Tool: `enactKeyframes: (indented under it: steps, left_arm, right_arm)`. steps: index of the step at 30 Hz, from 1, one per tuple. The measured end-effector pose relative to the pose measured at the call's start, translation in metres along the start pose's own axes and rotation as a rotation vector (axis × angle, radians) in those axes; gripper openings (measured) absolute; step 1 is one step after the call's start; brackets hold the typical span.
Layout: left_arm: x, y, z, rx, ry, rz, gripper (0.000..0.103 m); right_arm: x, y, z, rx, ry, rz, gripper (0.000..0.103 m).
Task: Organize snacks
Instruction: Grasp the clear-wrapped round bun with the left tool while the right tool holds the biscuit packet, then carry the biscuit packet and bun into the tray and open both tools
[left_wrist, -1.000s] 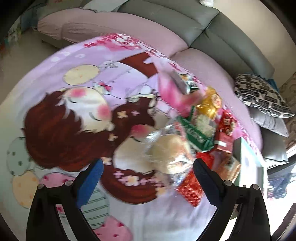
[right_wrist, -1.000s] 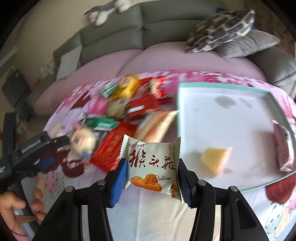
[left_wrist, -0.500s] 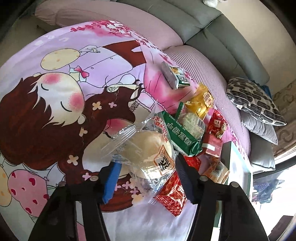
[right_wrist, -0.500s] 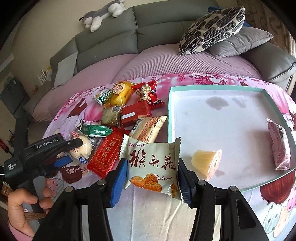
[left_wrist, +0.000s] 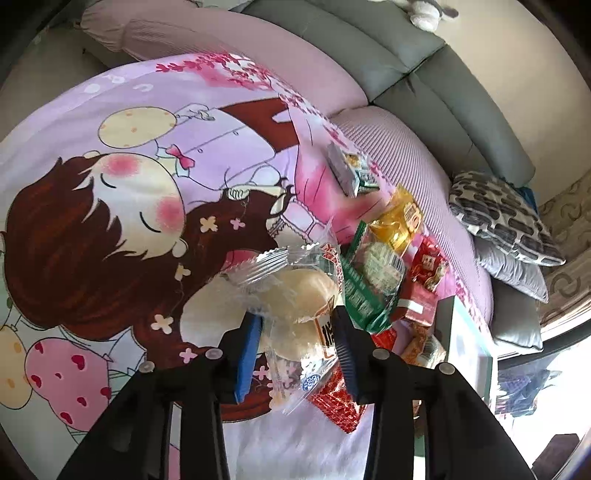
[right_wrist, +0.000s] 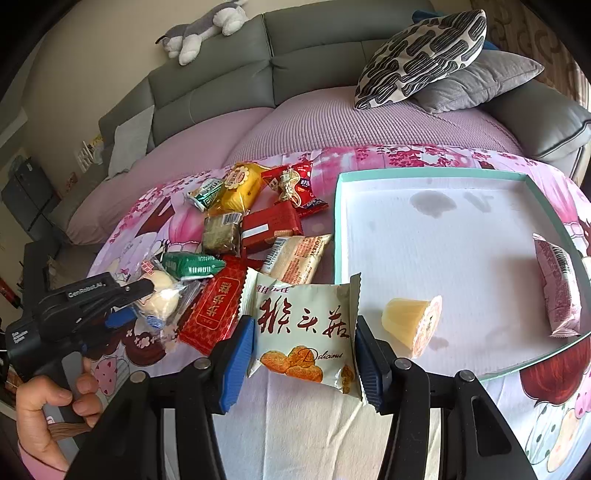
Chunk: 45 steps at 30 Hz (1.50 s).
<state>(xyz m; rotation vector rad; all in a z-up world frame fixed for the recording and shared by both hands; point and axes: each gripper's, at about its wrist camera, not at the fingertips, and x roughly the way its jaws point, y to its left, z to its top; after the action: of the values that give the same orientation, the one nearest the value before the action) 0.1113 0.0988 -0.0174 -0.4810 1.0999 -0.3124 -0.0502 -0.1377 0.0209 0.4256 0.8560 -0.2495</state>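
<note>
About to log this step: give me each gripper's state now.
Left gripper: jaws have just been closing, now shut on the clear-wrapped bun.
Right gripper: shut on the cream biscuit packet.

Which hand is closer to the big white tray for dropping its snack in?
The right. The right gripper holds the cookie packet right beside the tray. The left gripper has just closed on the bun, but sits beyond the snack pile, farther from the tray.
</note>
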Motion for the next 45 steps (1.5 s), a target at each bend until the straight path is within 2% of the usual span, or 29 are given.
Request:
enactKeyframes:
  steps: [9, 18, 19, 21, 23, 26, 28, 35, 45]
  left_arm:
    - [-0.018, 0.001, 0.002, -0.011, -0.049, -0.019, 0.03]
    - [-0.012, 0.009, 0.002, -0.041, -0.017, 0.003, 0.03]
    - [-0.01, 0.01, 0.002, -0.047, -0.009, 0.01, 0.032]
    - [0.001, 0.012, 0.0, -0.06, 0.026, 0.03, 0.045]
    - [0.013, 0.014, -0.001, -0.076, 0.054, 0.038, 0.052]
    - [0.023, 0.015, -0.002, -0.096, 0.085, -0.006, 0.055]
    - [0.026, 0.013, -0.004, -0.086, 0.086, -0.003, 0.055]
    - [0.02, 0.01, -0.005, -0.08, 0.07, -0.007, 0.048]
    - [-0.013, 0.015, 0.002, -0.101, -0.046, 0.003, 0.047]
  right_arm:
    - [-0.003, -0.003, 0.0, 0.013, -0.006, 0.003, 0.055]
    - [-0.003, -0.004, 0.001, 0.022, -0.005, 0.007, 0.055]
    - [-0.003, -0.005, 0.001, 0.023, -0.003, 0.007, 0.055]
    - [-0.002, -0.005, 0.001, 0.025, -0.001, 0.005, 0.055]
    - [-0.002, -0.005, 0.001, 0.027, 0.002, 0.005, 0.055]
    - [-0.002, -0.005, 0.001, 0.028, 0.003, 0.006, 0.055]
    - [-0.001, -0.005, 0.0, 0.027, 0.004, 0.007, 0.055]
    - [-0.001, -0.006, 0.0, 0.035, 0.006, 0.006, 0.055]
    - [-0.005, -0.007, 0.001, 0.041, -0.008, 0.015, 0.055]
